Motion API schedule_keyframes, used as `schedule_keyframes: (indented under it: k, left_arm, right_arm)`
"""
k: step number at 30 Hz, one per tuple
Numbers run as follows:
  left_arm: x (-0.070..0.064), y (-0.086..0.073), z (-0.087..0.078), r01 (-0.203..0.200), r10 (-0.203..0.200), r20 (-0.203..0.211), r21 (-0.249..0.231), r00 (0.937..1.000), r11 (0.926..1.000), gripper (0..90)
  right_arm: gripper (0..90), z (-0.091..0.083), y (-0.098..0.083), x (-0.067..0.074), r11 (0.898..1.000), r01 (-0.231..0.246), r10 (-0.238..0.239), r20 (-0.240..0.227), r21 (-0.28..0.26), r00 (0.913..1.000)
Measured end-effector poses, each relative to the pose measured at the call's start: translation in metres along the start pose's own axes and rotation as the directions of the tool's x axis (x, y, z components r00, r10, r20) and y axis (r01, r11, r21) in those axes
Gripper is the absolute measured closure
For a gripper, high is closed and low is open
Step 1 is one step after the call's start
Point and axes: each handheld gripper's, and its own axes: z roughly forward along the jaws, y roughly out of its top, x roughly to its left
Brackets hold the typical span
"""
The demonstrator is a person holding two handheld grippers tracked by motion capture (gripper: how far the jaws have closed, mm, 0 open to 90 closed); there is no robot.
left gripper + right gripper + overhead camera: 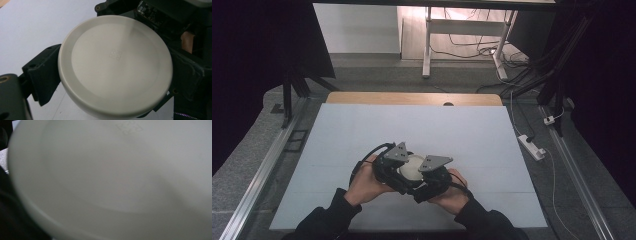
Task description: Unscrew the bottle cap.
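Holding a round white lid between the 2 grippers above the near part of the white table. Left gripper appears clamped on the lid's rim, a jaw at each side. Whether the right gripper grips it cannot be told. Recommendation: keep the lid level, both holds steady, pressure even.

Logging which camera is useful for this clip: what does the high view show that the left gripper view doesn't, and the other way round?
High view alone: both hands holding the left gripper and right gripper together, the whole table, and the floor with cables. Left gripper view alone: the white dish's flat base with a faint embossed mark. Both show the white dish between the grippers, above the table.
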Motion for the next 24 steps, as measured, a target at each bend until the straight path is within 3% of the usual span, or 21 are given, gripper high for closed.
schedule_keyframes:
  k: [7,10,14,15,16,18,24]
  left_arm:
    - [0.008,-0.003,-0.006,-0.010,0.011,0.068,-0.017,0.9976,0.9998,1.5]
    - [0.011,-0.005,-0.013,-0.044,0.045,0.103,-0.013,0.9937,0.9989,0.5]
    - [0.011,-0.007,-0.019,-0.103,0.107,0.172,-0.032,0.9793,0.9941,1.5]
    - [0.009,-0.007,-0.019,-0.133,0.137,0.199,-0.035,0.9703,0.9905,1.7]
    - [0.009,-0.007,-0.019,-0.133,0.137,0.199,-0.035,0.9703,0.9905,1.5]
    - [0.006,-0.007,-0.019,-0.170,0.172,0.221,-0.032,0.9600,0.9850,2.0]
    - [0.002,-0.008,-0.018,-0.203,0.203,0.203,-0.023,0.9579,0.9790,7.3]
  right_arm:
    - [6.6,0.000,0.000,0.001,1.000,0.016,-0.016,-0.025,-0.006,0.9996]
    - [6.6,-0.001,0.000,0.003,0.999,0.031,-0.032,-0.042,-0.012,0.9986]
    - [6.6,-0.001,0.001,0.007,0.998,0.056,-0.058,-0.081,-0.020,0.9951]
    - [6.6,-0.001,0.001,0.008,0.998,0.062,-0.063,-0.092,-0.022,0.9938]
    - [6.6,-0.001,0.001,0.008,0.998,0.062,-0.063,-0.092,-0.022,0.9938]
    - [6.6,-0.001,0.002,0.013,0.995,0.091,-0.094,-0.118,-0.030,0.9885]
    - [6.6,-0.002,0.003,0.017,0.992,0.121,-0.125,-0.141,-0.038,0.9821]
